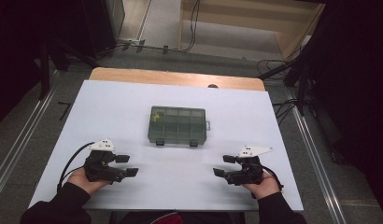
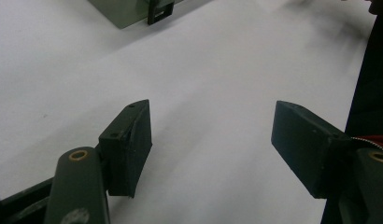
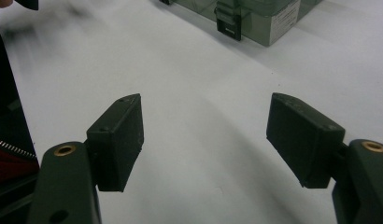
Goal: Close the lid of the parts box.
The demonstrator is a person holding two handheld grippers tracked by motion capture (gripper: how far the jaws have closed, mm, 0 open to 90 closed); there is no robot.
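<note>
A: Where is the box (image 1: 177, 124) sitting?
B: Mid-table (image 1: 110, 107), lid closed, well apart from both grippers.
A: What are the grippers doing?
B: The left gripper (image 1: 126, 165) and right gripper (image 1: 224, 165) are resting near the table's front edge, jaws spread wide, grasping nothing.

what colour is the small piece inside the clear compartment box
Yellow: the small piece sits in a far-left compartment of the grey-green clear plastic compartment box, best in the high view.

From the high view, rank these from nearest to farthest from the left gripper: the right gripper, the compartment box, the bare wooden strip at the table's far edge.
Measured from the left gripper:
1. Compartment box, centre of the white sheet, ahead and to the right.
2. Right gripper, across the near side.
3. Wooden strip, far edge of the table.
</note>
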